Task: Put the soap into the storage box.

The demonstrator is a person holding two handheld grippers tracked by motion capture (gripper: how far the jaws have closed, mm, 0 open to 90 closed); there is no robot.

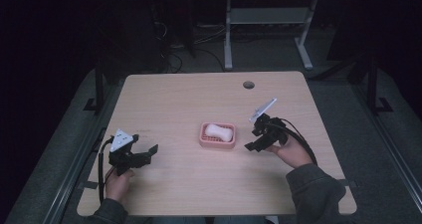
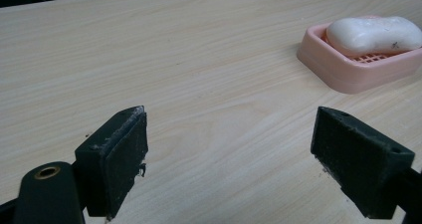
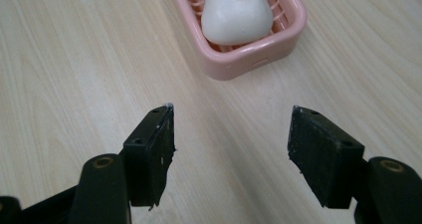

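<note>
Both grippers gape wide, holding nothing.
Right gripper hovers near the pink plastic soap dish at mid-table, white soap bar inside; left gripper sits well apart.

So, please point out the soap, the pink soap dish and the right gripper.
soap (image 3: 236, 15), right gripper view, on its rounded white top.
pink soap dish (image 3: 244, 59), right gripper view, on its near outer wall.
right gripper (image 1: 255, 139), high view, midway between its open jaws.

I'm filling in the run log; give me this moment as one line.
soap: in pink dish, mid-table | left gripper: open, empty, aside | right gripper: open, empty, facing dish, short of it
</note>
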